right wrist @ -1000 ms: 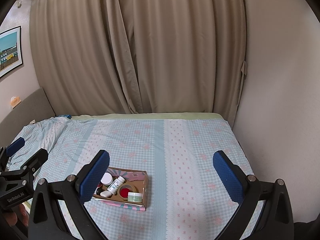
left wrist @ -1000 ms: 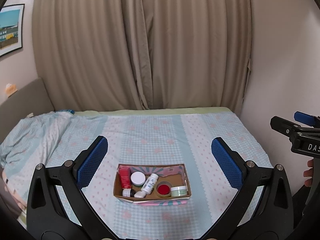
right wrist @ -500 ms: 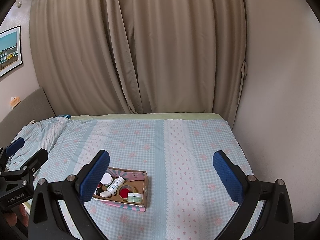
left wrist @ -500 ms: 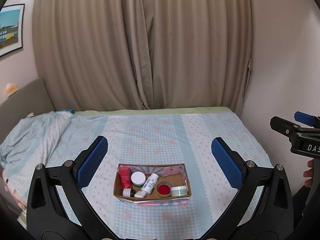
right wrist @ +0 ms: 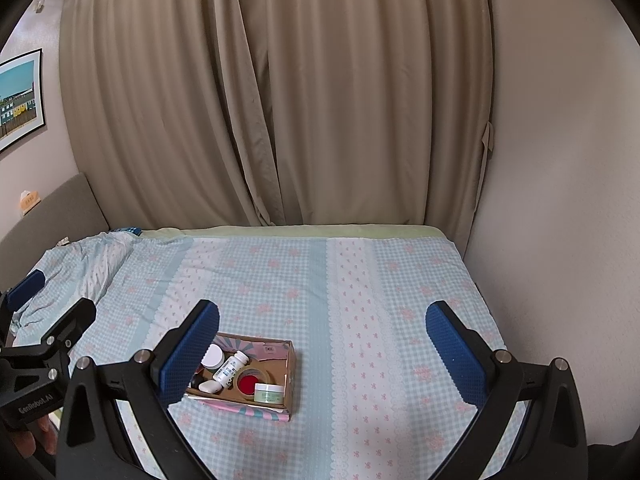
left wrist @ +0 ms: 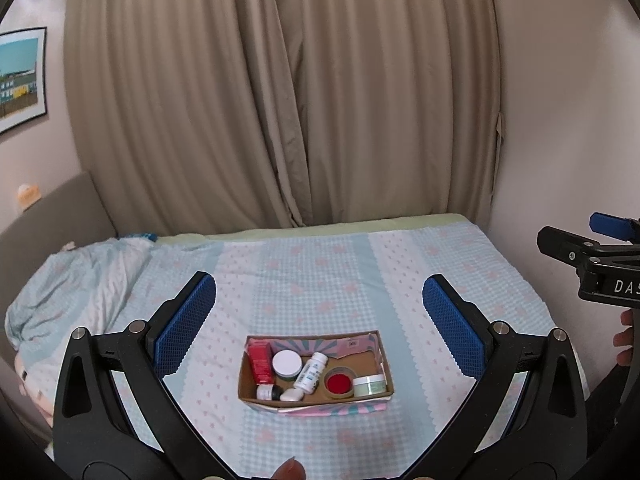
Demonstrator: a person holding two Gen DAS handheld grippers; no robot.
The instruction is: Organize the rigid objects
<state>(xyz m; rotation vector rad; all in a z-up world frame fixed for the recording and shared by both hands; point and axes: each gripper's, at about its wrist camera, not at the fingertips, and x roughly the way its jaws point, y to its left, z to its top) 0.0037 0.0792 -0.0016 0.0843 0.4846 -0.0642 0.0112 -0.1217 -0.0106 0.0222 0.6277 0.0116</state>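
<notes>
Left gripper [left wrist: 318, 312]: blue-padded fingers [left wrist: 184, 322] spread wide, nothing between them, held above the bed. Right gripper [right wrist: 322, 338]: fingers [right wrist: 454, 354] likewise spread wide and empty; its left pad overlaps the cardboard box's near-left corner in the right wrist view.

Cardboard box [left wrist: 376, 346] sits on the checked bedspread [left wrist: 320, 272] near the bed's near edge, left of the bed's centre line as the right wrist view frames it. Inside, left to right: red box [left wrist: 260, 362] standing against the left wall; white-lidded jar [left wrist: 286, 363]; white bottle [left wrist: 310, 372] lying tilted; tape roll [left wrist: 339, 382] with a red centre; pale green jar [left wrist: 370, 385] in the near-right corner. At the front wall, a small dark-capped container [left wrist: 267, 392] and a white oval item [left wrist: 292, 395].

Rumpled quilt [left wrist: 80, 280] at the bed's left end. Beige curtains [left wrist: 280, 92] behind the far edge; framed picture [left wrist: 20, 80] on the left wall.
</notes>
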